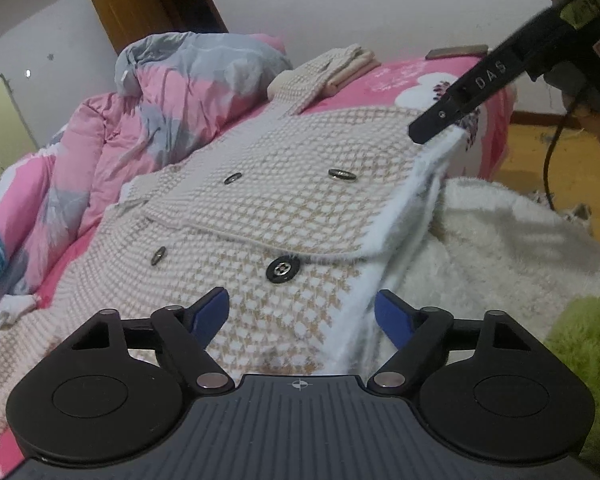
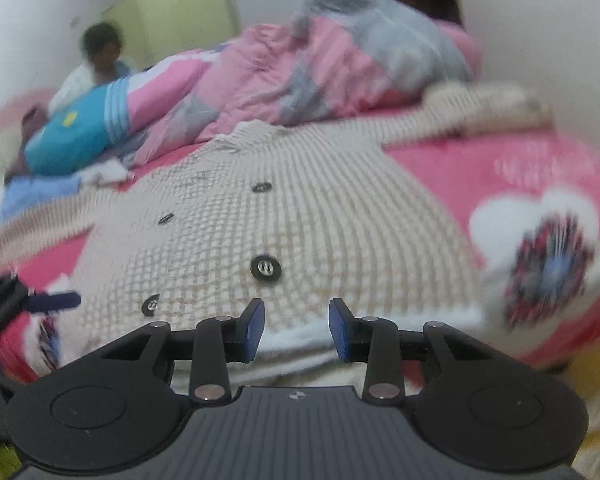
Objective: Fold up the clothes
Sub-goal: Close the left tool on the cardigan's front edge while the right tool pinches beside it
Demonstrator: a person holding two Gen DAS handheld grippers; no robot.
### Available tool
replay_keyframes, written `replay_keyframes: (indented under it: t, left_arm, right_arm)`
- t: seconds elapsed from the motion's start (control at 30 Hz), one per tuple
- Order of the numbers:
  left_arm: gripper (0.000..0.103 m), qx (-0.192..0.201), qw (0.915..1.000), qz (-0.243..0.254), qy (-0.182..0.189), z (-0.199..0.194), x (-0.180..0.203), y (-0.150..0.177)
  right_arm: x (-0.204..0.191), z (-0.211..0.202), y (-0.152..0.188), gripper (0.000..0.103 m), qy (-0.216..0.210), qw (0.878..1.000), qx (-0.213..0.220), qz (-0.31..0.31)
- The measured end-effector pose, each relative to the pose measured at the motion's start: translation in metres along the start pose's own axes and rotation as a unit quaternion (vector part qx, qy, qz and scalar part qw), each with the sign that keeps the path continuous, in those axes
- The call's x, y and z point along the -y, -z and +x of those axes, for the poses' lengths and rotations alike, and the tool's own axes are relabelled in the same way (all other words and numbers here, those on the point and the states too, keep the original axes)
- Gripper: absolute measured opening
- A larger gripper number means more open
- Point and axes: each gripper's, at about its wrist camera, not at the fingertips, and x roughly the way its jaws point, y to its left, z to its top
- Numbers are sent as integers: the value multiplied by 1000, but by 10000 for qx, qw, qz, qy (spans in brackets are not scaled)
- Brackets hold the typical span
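From my left wrist camera, the crumpled pink and grey duvet fills the far left side of the bed, which has a pink sheet. Beside it the beige checked coat lies spread across the middle of the bed, buttons up, its hem toward me at the near edge. My left gripper hovers over that hem with its blue pads spread wide, holding nothing. One front panel is folded back over the coat, showing white fleece lining along its right edge. A large black button sits just below the folded flap. Further right, my right gripper reaches in from the upper corner and touches the top corner of that lifted panel; from this angle I cannot tell whether its tips are pinched on the cloth. A white fluffy blanket lies at the bed's near right edge.

The right wrist view is blurred. At left a person sits beyond the far edge of the bed. The right gripper's blue pads seem to stand apart, with the coat's white hem lying between them, probably not clamped.
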Motion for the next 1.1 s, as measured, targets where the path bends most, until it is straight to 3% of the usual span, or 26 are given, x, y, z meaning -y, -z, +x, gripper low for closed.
replay_keyframes:
  t: [0.07,0.17,0.27,0.4,0.53,0.77,0.87,1.1]
  left_arm:
    - [68,29,9999,-5,117,2,1,0]
    - [57,20,9995,-21,318,5,3,1]
    - [51,47,9991,-7,415,7,4,0]
    - [38,112,9986,109,501,8,6,-1]
    - [33,125,9978,240,603,8,10,-1]
    - [33,149,9965,473,675,11,17,-2]
    - [24,144,9961,443,751,10,15,-3]
    - [20,119,9959,231,862,9,9,-9]
  right_arm:
    - [-17,-3,-1,38,36,9975,123,-692]
    - [-42,-6,6,37,-379,9880,242,-1479]
    - [-60,-1,15,36,-714,9785,131,-1929]
    - [-74,4,22,35,-830,9673,21,-2398]
    - [-84,9,26,34,-926,9548,-50,-2823]
    - [-87,18,30,25,-1015,9433,-158,-3157]
    - [-88,21,30,21,-1049,9400,-209,-3239]
    - [-85,20,25,15,-1051,9442,-100,-3120]
